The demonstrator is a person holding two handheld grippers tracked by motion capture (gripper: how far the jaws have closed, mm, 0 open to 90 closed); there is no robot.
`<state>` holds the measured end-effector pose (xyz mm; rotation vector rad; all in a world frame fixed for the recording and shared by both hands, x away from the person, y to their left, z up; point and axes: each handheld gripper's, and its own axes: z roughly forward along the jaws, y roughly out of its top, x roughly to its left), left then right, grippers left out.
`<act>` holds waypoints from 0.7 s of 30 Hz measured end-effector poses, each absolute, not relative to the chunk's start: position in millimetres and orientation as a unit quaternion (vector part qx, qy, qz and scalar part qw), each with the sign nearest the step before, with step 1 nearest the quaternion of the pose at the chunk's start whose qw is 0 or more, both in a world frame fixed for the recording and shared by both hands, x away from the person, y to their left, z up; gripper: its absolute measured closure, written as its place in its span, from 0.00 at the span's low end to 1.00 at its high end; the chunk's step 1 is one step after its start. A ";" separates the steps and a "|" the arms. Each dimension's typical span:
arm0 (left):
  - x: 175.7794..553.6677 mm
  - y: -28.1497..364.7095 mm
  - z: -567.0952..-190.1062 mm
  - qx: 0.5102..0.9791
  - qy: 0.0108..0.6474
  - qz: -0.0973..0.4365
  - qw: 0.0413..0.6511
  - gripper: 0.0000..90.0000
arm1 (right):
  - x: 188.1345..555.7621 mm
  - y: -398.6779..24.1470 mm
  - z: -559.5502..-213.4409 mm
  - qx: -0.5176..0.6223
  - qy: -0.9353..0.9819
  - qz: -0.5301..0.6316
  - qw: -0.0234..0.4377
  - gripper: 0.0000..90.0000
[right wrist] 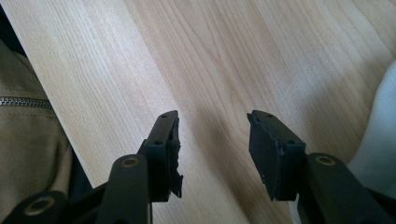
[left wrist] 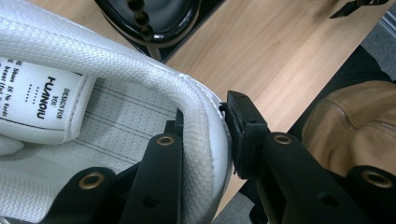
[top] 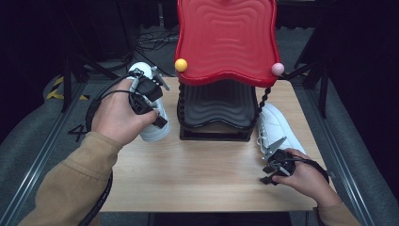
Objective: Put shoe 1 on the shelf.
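We hold a white shoe point(top: 153, 115) by its heel rim with our left gripper point(left wrist: 205, 126), one jaw inside, one outside, left of the shoe rack point(top: 221, 108). Our right gripper point(right wrist: 212, 140) rests over the table point(top: 188, 174), jaws wide apart, holding nothing.

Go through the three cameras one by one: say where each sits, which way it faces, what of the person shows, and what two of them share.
High view: above the person's side, facing forward and down on the table and red-topped rack; both forearms show.
Left gripper view: on the left hand-held gripper, looking along jaws clamped on the heel collar of a white shoe; a tan sleeve shows.
Right gripper view: on the right hand-held gripper, jaws open over bare wood; tan jacket at left.
Shared: the held shoe appears in the high and left views.
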<state>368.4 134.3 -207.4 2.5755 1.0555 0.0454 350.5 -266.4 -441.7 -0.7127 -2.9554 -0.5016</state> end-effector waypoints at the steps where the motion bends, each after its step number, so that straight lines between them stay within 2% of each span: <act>1: 368.9 132.8 -202.0 0.911 0.372 0.021 0.178 0.84 | 350.6 -266.2 -442.3 -0.231 -0.959 -0.163 0.032 0.59; 21: 370.3 118.2 -146.3 0.916 0.363 0.061 0.158 0.84 | 349.8 -266.9 -450.0 -0.231 -0.957 -0.170 0.040 0.62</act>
